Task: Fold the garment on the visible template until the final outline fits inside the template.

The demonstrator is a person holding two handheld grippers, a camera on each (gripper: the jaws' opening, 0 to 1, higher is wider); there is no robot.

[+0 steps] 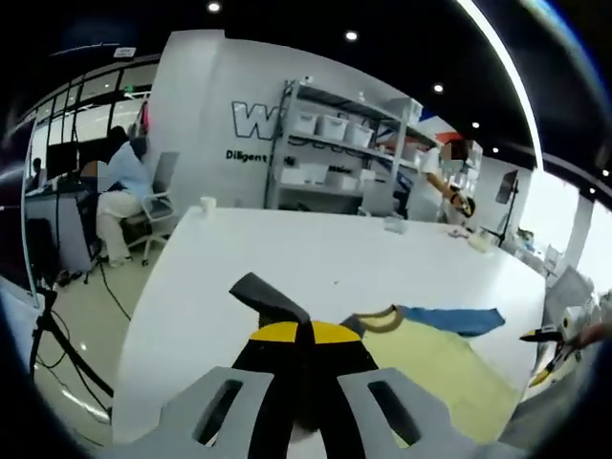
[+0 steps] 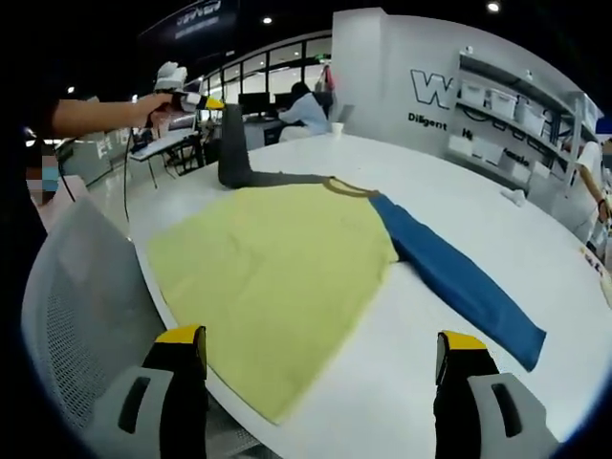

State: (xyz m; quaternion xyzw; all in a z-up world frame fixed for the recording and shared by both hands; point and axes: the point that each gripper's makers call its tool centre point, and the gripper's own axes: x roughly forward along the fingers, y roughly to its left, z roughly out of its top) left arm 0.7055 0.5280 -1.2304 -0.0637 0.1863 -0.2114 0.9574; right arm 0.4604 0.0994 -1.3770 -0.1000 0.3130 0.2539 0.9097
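Left tongs [image 1: 298, 337] clamp the garment's [image 2: 287, 268] dark sleeve [image 2: 232, 143] aloft while right tongs [image 2: 320, 368] gape empty above the counter [image 2: 421, 182], so an uneven pull could likely drag the shirt askew.

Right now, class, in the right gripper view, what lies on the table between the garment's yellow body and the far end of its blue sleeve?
Bare white table in the wedge between the yellow body and the blue sleeve; nothing rests there.
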